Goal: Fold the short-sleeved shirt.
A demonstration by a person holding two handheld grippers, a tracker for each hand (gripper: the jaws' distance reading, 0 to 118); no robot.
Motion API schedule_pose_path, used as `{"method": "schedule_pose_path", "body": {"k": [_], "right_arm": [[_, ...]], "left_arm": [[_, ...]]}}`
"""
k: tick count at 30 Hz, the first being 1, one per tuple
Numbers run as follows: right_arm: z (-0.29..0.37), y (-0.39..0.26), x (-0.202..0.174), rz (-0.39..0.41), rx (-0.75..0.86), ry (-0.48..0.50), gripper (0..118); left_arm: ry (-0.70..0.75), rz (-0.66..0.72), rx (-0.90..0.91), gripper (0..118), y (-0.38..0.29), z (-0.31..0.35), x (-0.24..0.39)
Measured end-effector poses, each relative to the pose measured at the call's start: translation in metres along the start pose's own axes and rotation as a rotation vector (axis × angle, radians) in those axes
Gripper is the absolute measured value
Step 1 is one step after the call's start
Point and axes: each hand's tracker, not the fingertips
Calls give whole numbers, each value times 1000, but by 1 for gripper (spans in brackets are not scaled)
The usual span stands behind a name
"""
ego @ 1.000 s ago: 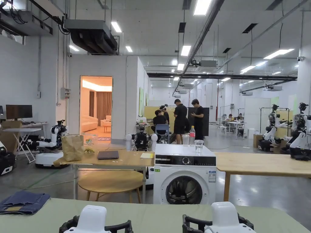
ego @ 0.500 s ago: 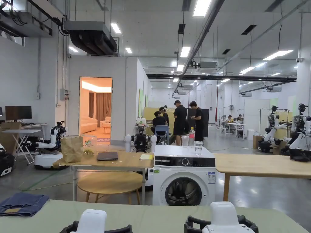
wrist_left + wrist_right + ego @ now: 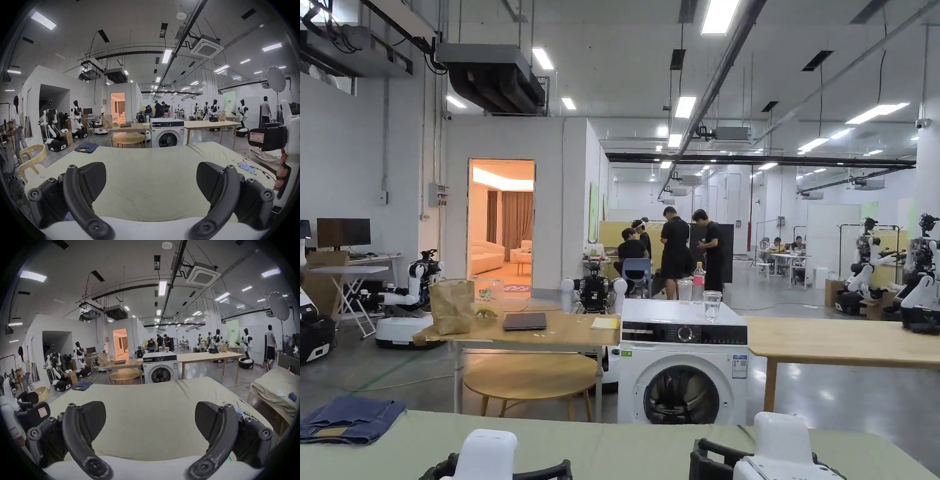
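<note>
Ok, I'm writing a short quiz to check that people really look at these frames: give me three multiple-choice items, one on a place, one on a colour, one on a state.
1. Where does the folded denim garment lie?
A. on the washing machine
B. on the far left corner of the green table
C. on the round wooden table

2. What colour is the cloth on the near table?
A. pale green
B. red
C. black

3. How do the left gripper and right gripper stand?
A. both shut on cloth
B. one open, one shut
C. both open, holding nothing

Answers: 1 B, the denim lies at the table's far left edge, in the head view. 2 A, the cover looks pale green. 3 C, each gripper view shows its jaws wide apart over bare cloth.
</note>
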Motion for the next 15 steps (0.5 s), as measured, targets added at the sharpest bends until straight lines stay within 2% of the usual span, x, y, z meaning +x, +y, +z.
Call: {"method": "schedule_pose_path", "body": {"k": [15], "right_arm": [[4,-7,-5,39,61,36,111]], "left_arm": [[-5,12,11,111,1,3,0]]}}
